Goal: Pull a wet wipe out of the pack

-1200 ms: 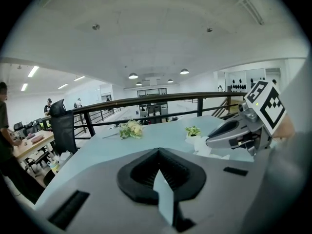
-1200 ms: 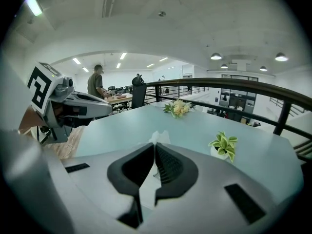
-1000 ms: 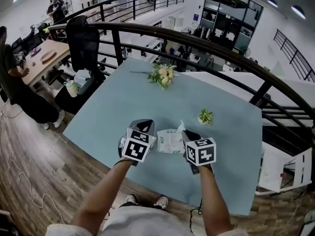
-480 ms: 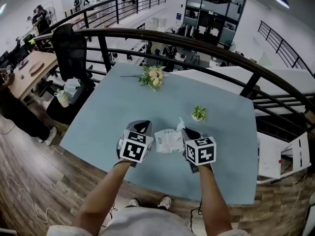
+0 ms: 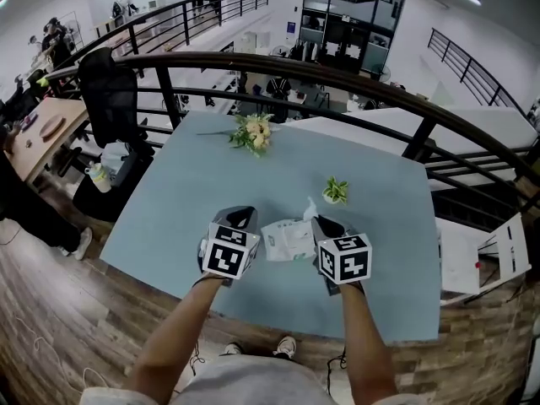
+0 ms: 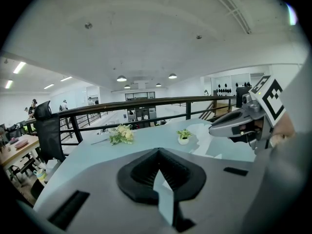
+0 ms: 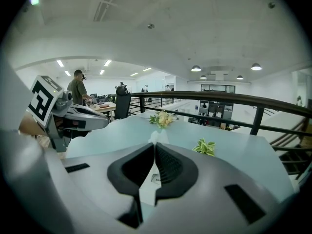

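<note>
Wipe [image 5: 310, 208] in clamped right tool [image 5: 319, 223]; closed left tool [image 5: 244, 217] beside pack [image 5: 285, 240] near table [image 5: 278, 294] edge.

Soft white pack [image 5: 287, 240] with faint green print, lying flat on pale blue tabletop [image 5: 194, 184], near its front edge, just between left gripper [image 5: 243, 218] and right gripper [image 5: 317, 221]. Slightly crumpled, long side running left to right in head view. Wet wipe [image 5: 310, 208] partly out: small white tuft standing up from the pack's far right corner, pinched at the tips of the right jaws, peak poking above them. Lower end of the wipe hidden behind the jaws.
</note>
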Available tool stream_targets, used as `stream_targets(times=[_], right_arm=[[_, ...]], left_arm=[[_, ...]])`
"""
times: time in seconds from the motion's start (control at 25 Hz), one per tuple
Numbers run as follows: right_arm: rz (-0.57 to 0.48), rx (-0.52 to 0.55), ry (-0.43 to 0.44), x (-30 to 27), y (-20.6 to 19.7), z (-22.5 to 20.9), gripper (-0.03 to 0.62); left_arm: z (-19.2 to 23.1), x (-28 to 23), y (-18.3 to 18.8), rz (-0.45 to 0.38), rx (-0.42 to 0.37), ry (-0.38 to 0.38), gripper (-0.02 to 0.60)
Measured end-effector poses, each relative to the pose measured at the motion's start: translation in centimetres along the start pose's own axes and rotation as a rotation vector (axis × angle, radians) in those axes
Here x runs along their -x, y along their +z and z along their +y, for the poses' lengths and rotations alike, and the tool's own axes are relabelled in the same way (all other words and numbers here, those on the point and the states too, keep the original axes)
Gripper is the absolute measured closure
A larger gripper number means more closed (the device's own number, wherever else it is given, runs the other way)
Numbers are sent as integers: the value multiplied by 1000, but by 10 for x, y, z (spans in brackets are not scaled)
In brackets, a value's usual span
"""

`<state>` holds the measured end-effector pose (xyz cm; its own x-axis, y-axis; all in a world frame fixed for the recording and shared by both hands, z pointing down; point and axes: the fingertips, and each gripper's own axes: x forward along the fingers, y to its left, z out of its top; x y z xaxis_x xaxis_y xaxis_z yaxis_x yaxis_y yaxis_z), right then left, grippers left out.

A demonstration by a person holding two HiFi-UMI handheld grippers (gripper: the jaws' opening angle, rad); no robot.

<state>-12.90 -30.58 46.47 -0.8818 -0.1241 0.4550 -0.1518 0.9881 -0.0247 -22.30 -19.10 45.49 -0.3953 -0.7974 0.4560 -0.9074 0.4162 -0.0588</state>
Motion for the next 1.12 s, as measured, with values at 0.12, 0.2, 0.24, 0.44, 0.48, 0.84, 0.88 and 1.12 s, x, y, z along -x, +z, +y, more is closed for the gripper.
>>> stream_targets(times=[0.12, 0.2, 0.24, 0.44, 0.48, 0.84, 0.88, 1.12], right_arm=[[-10, -12, -14, 5, 1, -2, 579], [-21, -22, -22, 9, 3, -3, 579], [-26, -25, -25, 11, 4, -2, 579], [-48, -20, -36, 16, 10, -2, 579], [-58, -17, -37, 17, 12, -2, 579], [-113, 25, -62, 33, 35, -7, 579], [-115, 28, -65, 34, 36, -7, 579], [-128, 17, -78, 44, 35, -12, 579]], left_arm=[[-2, 1, 2, -7, -2, -3, 588], [-2, 4, 5, -14, -3, -3, 588], [-1, 5, 6, -18, -2, -3, 588], [-2, 8, 6, -23, -1, -2, 588], [-2, 8, 6, -25, 0, -1, 588], [-5, 15, 8, -34, 1, 5, 588], [-4, 15, 8, -34, 1, 7, 588], [-6, 22, 9, -38, 1, 15, 588]])
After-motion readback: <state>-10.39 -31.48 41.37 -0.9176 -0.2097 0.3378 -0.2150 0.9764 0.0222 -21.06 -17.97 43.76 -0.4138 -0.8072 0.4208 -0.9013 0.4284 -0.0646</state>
